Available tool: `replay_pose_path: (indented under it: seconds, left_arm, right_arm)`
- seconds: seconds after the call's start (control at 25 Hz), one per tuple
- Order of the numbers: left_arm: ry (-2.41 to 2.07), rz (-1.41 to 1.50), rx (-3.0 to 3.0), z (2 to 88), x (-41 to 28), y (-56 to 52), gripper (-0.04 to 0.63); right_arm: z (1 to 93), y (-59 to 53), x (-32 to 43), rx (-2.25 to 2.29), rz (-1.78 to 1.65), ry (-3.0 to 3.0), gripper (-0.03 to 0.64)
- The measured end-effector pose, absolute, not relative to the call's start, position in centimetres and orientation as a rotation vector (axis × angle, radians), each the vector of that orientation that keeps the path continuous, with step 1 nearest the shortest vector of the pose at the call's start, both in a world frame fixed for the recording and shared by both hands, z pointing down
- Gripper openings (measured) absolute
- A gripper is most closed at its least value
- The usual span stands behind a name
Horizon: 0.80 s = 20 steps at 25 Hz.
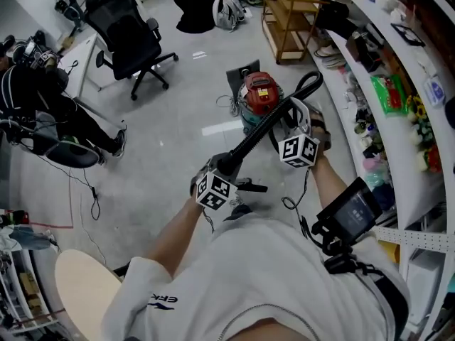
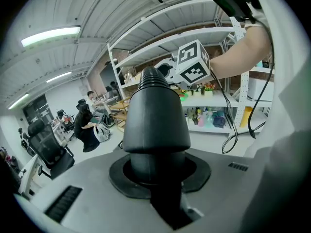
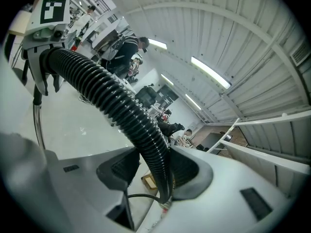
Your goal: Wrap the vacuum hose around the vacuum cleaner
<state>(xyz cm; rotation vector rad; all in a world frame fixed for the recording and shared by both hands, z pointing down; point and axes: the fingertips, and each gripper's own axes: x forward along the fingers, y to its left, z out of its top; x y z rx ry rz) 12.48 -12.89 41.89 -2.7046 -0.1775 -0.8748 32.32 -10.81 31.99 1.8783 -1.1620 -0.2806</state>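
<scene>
My left hand-held gripper [image 1: 226, 168] is squeezed shut on the smooth black end piece [image 2: 155, 120] of the vacuum hose [image 1: 259, 130]. My right hand-held gripper [image 1: 283, 121] is closed on the bumpy part of the hose, a bit further along. The hose runs straight between the two, up in the air in front of me. Past my right one it bends over at the top. The vacuum cleaner [image 1: 259, 94], red on top, sits on the floor [image 1: 185, 148] just ahead of me.

I think the wrapping has not really begun. I can see no loop of hose around the vacuum cleaner. To do it well, I should bring the hose down close to the machine. Then I should lead it around the body in a big round path, not a sharp one, so it does not kink. My right one should guide the bumpy part against the side. My left one should follow with the end piece and not pull hard, or the machine may roll or tip. The hose looks springy, so it may pop off if I let go too soon. A thin cord [image 1: 225, 106] lies by the machine, and I should not trap it.
</scene>
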Motion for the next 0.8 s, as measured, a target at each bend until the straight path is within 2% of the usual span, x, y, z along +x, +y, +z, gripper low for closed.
replay_pose_path:
  seconds: [0.8]
  left_arm:
    - [-0.116,-0.89,-2.704,41.8,17.9,-34.7,0.084]
  right_arm:
    - [32.8,-33.0,38.1,1.827,-0.251,-1.178,0.19]
